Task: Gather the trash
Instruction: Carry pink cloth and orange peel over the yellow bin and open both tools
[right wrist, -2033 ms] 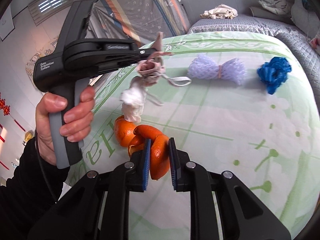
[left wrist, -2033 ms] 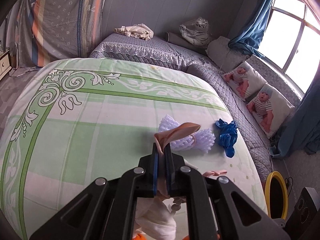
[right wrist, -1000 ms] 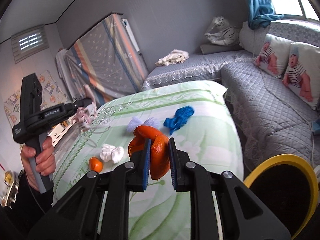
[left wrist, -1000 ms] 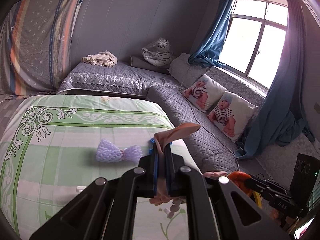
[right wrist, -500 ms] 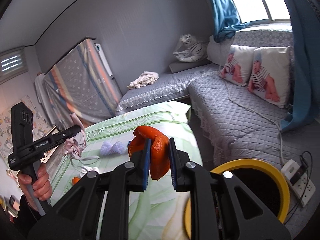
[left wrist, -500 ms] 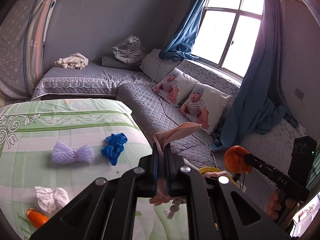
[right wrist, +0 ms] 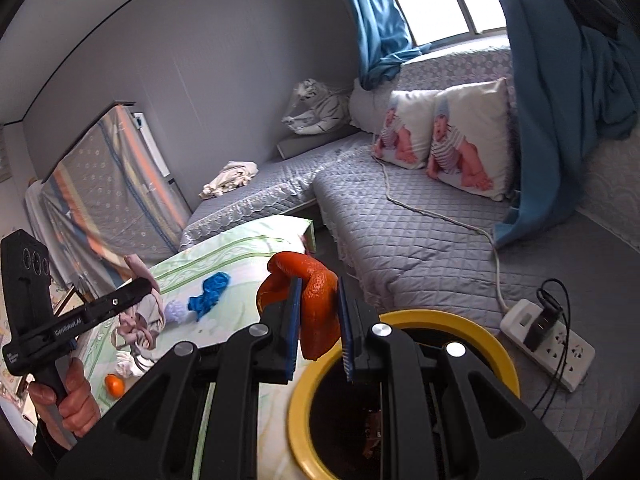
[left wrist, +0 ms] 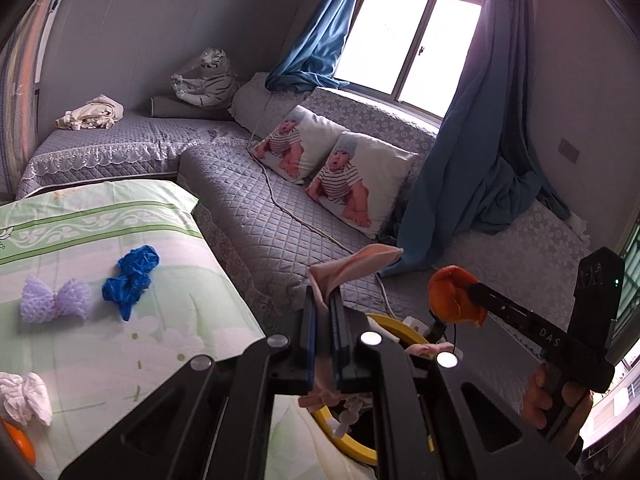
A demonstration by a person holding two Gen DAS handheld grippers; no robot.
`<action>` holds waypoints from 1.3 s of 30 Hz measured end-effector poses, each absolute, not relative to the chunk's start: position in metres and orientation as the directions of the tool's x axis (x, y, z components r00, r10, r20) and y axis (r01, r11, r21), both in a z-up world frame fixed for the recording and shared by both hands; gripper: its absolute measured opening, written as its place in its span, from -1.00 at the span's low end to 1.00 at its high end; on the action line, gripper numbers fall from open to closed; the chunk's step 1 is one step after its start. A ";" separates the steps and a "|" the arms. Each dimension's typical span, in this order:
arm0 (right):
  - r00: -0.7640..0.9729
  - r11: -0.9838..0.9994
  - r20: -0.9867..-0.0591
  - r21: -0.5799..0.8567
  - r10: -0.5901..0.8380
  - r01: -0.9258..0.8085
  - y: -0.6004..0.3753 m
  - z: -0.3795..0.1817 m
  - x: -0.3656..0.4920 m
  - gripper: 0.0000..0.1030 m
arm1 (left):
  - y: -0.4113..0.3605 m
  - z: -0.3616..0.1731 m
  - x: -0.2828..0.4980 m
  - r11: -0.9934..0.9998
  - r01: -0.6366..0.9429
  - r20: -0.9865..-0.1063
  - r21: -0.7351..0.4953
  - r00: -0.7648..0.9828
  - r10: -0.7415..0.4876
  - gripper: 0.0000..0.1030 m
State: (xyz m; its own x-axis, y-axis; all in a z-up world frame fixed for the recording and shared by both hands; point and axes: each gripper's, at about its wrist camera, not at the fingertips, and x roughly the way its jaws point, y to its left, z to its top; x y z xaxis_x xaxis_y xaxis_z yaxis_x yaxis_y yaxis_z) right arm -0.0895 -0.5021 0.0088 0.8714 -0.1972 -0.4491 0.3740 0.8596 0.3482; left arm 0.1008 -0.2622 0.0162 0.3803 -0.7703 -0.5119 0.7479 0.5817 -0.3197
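My left gripper is shut on a crumpled pink scrap that sticks up between its jaws and dangles below them. My right gripper is shut on a curl of orange peel and hangs just over the yellow-rimmed bin. The left wrist view shows that bin partly hidden behind my left gripper, with the right gripper and its orange peel above it. On the green tablecloth lie a blue wad, a lilac foam net, a white tissue and an orange piece.
A grey quilted sofa with two baby-print cushions wraps around the table. A white power strip with a cable lies on the floor right of the bin. Blue curtains hang by the window. A person's hand grips the left tool.
Both grippers have swung away from the table toward the yellow bin, each carrying its load. The bin now lies right under the right gripper, and the trash on the cloth has slid left in view.
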 end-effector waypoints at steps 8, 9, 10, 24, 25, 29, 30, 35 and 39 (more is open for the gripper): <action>0.836 0.823 -0.482 0.342 -0.260 0.454 -0.530 -0.015 -0.100 -0.68 | -0.306 -0.004 0.091 0.541 0.784 -0.551 -0.306 0.318 -0.772 -0.89; 0.832 0.820 -0.488 0.341 -0.265 0.461 -0.532 -0.019 -0.101 -0.68 | -0.310 -0.007 0.090 0.540 0.787 -0.557 -0.300 0.315 -0.768 -0.89; 0.828 0.815 -0.493 0.343 -0.266 0.467 -0.536 -0.022 -0.101 -0.68 | -0.315 -0.009 0.088 0.537 0.791 -0.562 -0.294 0.311 -0.766 -0.89; 0.766 0.753 -0.582 0.367 -0.273 0.547 -0.568 -0.072 -0.100 -0.68 | -0.366 -0.058 0.078 0.521 0.819 -0.666 -0.241 0.252 -0.703 -0.88; 0.762 0.749 -0.587 0.369 -0.271 0.550 -0.569 -0.075 -0.100 -0.68 | -0.368 -0.061 0.078 0.522 0.818 -0.672 -0.239 0.249 -0.697 -0.88; 0.749 0.738 -0.606 0.371 -0.268 0.564 -0.575 -0.086 -0.100 -0.68 | -0.374 -0.071 0.076 0.519 0.823 -0.687 -0.231 0.240 -0.686 -0.88; 0.747 0.735 -0.609 0.373 -0.267 0.566 -0.576 -0.088 -0.099 -0.68 | -0.376 -0.073 0.076 0.517 0.824 -0.689 -0.230 0.237 -0.685 -0.87; 0.731 0.724 -0.626 0.368 -0.271 0.583 -0.581 -0.095 -0.098 -0.66 | -0.379 -0.080 0.076 0.523 0.818 -0.697 -0.239 0.231 -0.679 -0.56; 0.715 0.707 -0.634 0.360 -0.294 0.609 -0.586 -0.097 -0.099 -0.66 | -0.377 -0.083 0.077 0.539 0.806 -0.693 -0.245 0.243 -0.679 -0.14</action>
